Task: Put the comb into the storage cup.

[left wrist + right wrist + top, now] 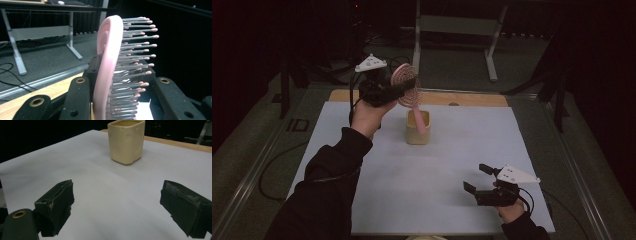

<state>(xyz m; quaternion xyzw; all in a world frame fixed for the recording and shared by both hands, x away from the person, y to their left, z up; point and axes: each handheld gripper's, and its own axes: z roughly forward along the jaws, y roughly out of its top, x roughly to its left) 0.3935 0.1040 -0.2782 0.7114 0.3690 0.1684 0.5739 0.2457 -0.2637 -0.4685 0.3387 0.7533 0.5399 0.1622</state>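
My left gripper (396,90) is pinching the pink plastic bristle hairbrush (406,85) by its head, handle tip dipping into the cream square cup (418,127) — a snag could tip it — right gripper (480,178) spread, idle.

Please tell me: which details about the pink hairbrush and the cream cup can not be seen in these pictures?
- Hairbrush handle tip: high view, hidden by the cup wall or behind it; I cannot tell which.
- Cup's inside: right tool view, top edge cuts it off.
- Brush's lower end: left tool view, cut off by the bottom edge, between the left tool jaws.
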